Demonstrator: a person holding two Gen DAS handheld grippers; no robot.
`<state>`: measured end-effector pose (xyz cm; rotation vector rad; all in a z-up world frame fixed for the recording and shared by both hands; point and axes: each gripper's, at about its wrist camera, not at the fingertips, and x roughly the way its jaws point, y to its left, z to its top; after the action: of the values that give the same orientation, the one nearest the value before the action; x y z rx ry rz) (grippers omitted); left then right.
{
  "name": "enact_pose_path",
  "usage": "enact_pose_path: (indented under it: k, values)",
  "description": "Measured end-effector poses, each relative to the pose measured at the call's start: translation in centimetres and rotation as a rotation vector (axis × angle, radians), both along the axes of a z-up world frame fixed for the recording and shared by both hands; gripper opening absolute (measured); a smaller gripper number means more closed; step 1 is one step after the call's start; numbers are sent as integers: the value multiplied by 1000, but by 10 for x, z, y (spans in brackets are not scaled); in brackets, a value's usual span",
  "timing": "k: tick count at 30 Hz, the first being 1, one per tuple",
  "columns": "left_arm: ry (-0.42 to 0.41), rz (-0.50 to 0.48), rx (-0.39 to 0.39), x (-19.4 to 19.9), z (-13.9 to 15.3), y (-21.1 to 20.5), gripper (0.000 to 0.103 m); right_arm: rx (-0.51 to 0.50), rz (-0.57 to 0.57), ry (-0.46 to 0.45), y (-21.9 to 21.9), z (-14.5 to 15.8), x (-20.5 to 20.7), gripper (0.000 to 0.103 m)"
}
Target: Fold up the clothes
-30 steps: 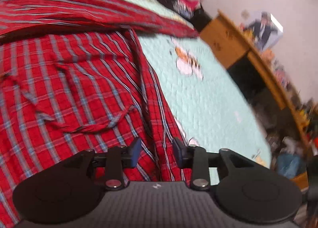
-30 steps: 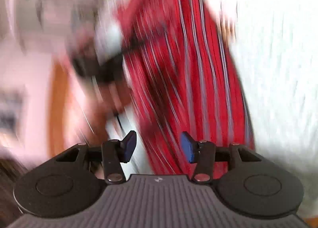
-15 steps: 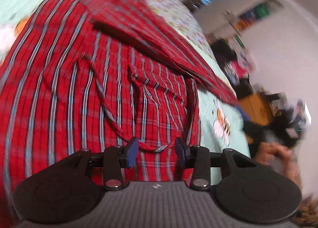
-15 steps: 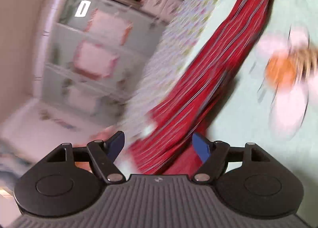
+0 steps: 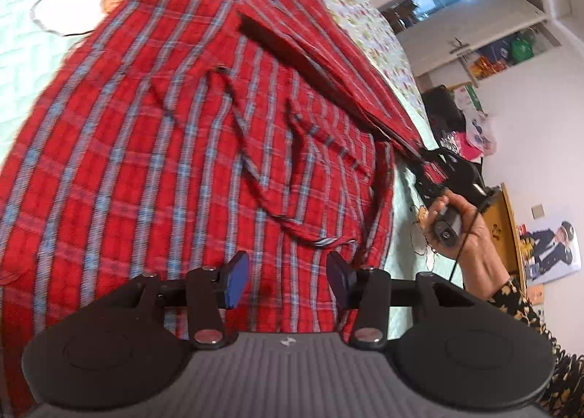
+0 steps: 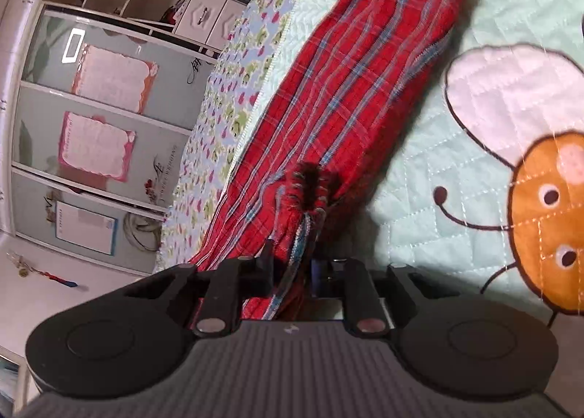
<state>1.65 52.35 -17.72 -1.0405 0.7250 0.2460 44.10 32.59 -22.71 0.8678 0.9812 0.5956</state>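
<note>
Left tool [image 5: 288, 281]: nearest in its own view, jaws apart and just widened, nothing between the blue pads; it hangs over the near hem, likely freed to take a new hold.
Red plaid shirt [image 5: 189, 148]: the task's garment, spread mostly flat across the bed, filling the left and centre of the left view, with a loose fold and a narrow strip of cloth rumpled across its middle.
Right tool [image 6: 292, 268]: jaws just drawn in, now clamped on a bunched end of the shirt's cloth, probably a sleeve cuff, so that part can be carried over the body.
Sleeve [image 6: 350, 82]: runs from that grip away toward the far end of the bed, pulled fairly straight.
Person's hand [image 5: 463, 232]: at the right of the left view, holding the right tool's handle at the shirt's right edge.
Bed quilt [image 6: 430, 148]: pale green, stitched with a cartoon bee; it carries the shirt.
Far background: white wardrobe and drawers [image 6: 204, 16], clear of the work.
</note>
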Motion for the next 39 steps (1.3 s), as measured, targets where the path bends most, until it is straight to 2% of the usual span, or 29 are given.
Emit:
enact_pose_path:
  k: [4,6,9,12,15,17,21,24,26,30,34,36,37,39]
  values:
    - [-33,17,-31,-29,8,14,49,-22,92,-213,11,56,-17,15]
    - [-61,18,-42,-46,16,23,49,-22,202,-377,35,96,-33,15]
    - [-104,49,-59,-75,29,39,50,-19,434,-653,79,156,-78,15]
    - [-166,121,-103,-104,40,58,54,-42,726,-923,115,202,-156,15]
    - [-220,191,-133,-134,47,71,57,-114,1027,-1085,133,206,-239,15]
    - [-209,211,-122,-150,48,78,57,-200,1208,-1147,139,190,-289,15]
    - [-158,229,-123,-170,43,87,58,-321,1446,-1073,144,124,-341,15]
    - [-133,236,-138,-179,34,89,58,-393,1464,-988,148,88,-354,15]
    - [-121,231,-143,-180,31,89,58,-381,1438,-923,154,87,-347,15]
    - [-101,190,-129,-174,28,87,58,-282,1356,-799,155,106,-330,15]
    - [-80,89,-43,-144,30,79,58,-45,1119,-536,141,124,-276,15]
    - [-97,60,-9,-127,33,76,58,86,1050,-453,134,134,-253,15]
    - [-108,65,-10,-121,34,78,58,134,1026,-430,131,139,-244,15]
    - [-124,95,-25,-116,34,81,58,122,1065,-472,130,147,-246,15]
